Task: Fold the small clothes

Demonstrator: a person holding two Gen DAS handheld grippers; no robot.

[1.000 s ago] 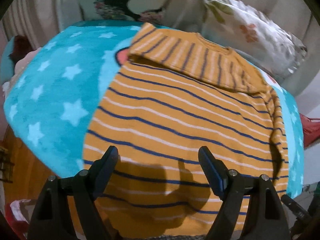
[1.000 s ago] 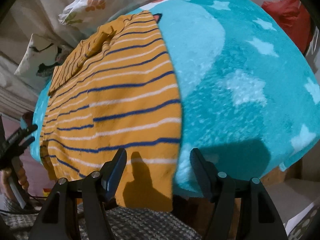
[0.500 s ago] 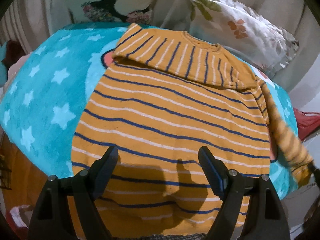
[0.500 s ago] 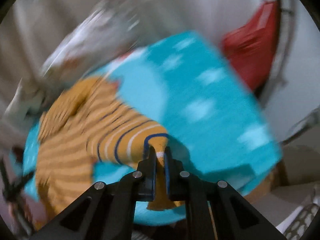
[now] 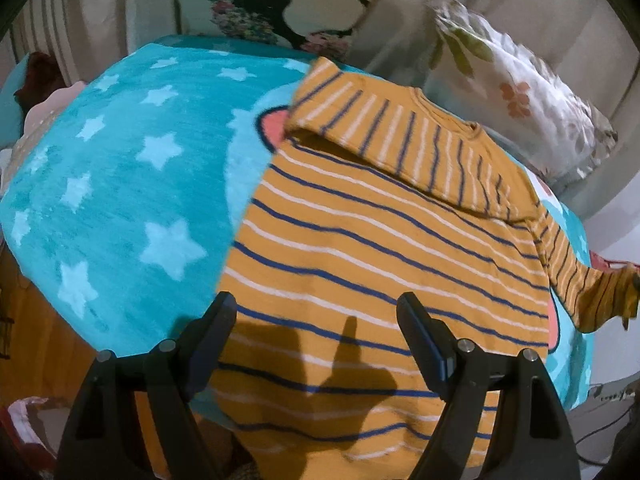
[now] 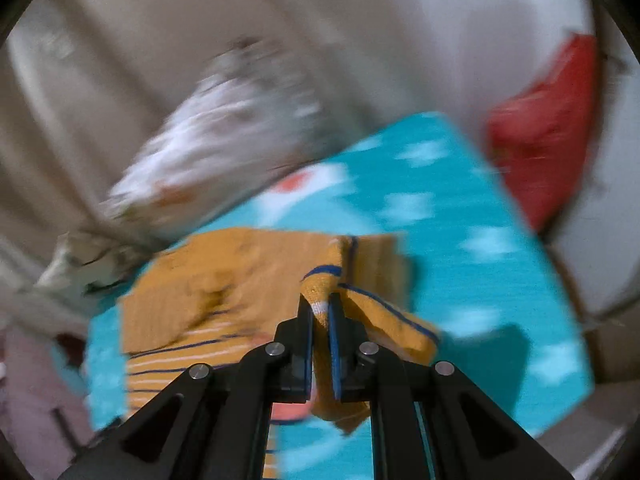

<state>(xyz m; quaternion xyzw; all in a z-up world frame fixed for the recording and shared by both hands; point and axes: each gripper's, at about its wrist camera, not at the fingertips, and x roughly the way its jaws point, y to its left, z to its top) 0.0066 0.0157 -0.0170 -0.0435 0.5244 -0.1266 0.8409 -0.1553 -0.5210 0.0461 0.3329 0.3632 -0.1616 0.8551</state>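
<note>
An orange sweater [image 5: 360,248] with blue and white stripes lies flat on a turquoise star blanket [image 5: 120,200]. Its left sleeve [image 5: 392,132] is folded across the chest. My left gripper [image 5: 316,320] hovers open above the hem, nothing between its fingers. The right sleeve [image 5: 592,292] is lifted off the blanket at the right edge of the left wrist view. In the blurred right wrist view my right gripper [image 6: 320,308] is shut on that sleeve's cuff [image 6: 320,284], raised above the sweater [image 6: 224,280].
Floral pillows [image 5: 520,96] and a printed cushion [image 5: 256,20] lean against the beige backrest behind the blanket. A red bag [image 6: 548,120] stands beyond the blanket's far right corner. A pink cloth [image 5: 44,108] lies at the left edge.
The right gripper closed on the right sleeve's cuff and lifted it up off the blanket. The left gripper drifted a little sideways over the hem, staying open.
</note>
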